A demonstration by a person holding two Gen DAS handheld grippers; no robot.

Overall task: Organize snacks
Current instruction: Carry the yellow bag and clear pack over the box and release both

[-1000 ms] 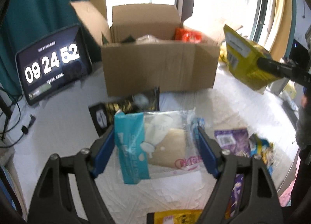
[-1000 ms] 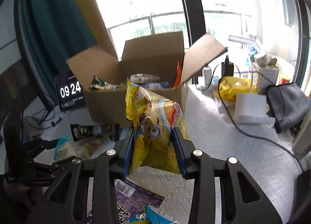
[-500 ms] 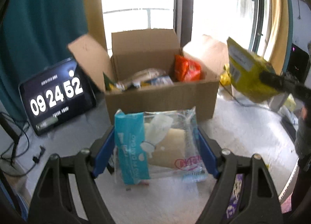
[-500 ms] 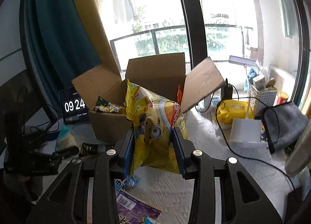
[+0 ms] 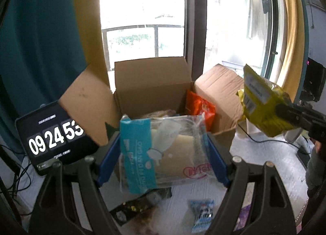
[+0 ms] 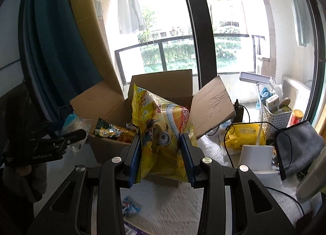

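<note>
My left gripper [image 5: 161, 159] is shut on a clear snack bag with a teal end [image 5: 163, 149] and holds it up in front of the open cardboard box [image 5: 154, 86]. My right gripper [image 6: 162, 153] is shut on a yellow chip bag [image 6: 163, 131], raised before the same box [image 6: 163, 84]. The yellow bag also shows at the right of the left wrist view [image 5: 262, 104]. The box holds an orange packet [image 5: 199, 108] and a green-yellow packet [image 6: 110, 131]. The left gripper with its bag shows at the left of the right wrist view [image 6: 67, 135].
A tablet clock [image 5: 53, 135] stands left of the box. Small packets lie on the white table: a blue one [image 5: 201, 212], a dark one [image 5: 132, 210]. To the right are a white lamp base [image 6: 256, 157], a basket [image 6: 275, 116], a grey cloth [image 6: 297, 145] and cables.
Both grippers have lifted their bags higher and moved closer to the box; the table snacks have dropped lower in both views. The clock changed from 09:24:52 to 09:24:53.
</note>
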